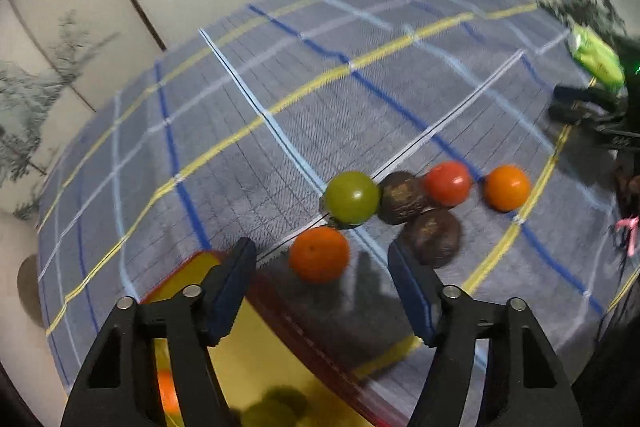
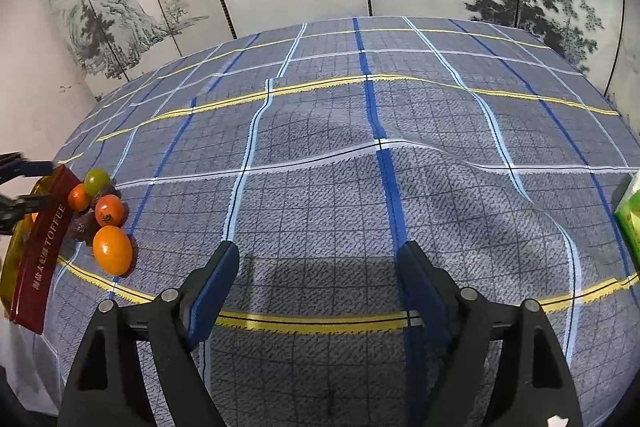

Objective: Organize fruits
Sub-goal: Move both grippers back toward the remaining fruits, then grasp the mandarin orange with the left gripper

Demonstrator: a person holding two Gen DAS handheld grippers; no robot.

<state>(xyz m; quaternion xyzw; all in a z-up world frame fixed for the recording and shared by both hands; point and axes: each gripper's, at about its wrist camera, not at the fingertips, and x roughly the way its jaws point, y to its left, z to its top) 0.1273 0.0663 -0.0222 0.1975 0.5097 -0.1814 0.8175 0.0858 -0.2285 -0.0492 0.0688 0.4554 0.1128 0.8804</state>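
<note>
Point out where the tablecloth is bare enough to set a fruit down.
The checked tablecloth lies bare across its middle and far side, from the fruit cluster to the green pack. It is crowded beside the toffee box, where the green fruit, orange and dark fruits bunch.

Blurred throughout in the left wrist view, most of all the green packet (image 1: 596,57) at the right edge and the dark gripper (image 1: 588,107) below it. Hidden in part behind the black fingers: an orange fruit (image 1: 167,393) inside the yellow-lined box (image 1: 248,343), cut off by the bottom edge. Too smeared to name: dark greenish lumps (image 1: 272,411) there. Cropped by the right edge of the right wrist view: a green carton (image 2: 630,215).
</note>
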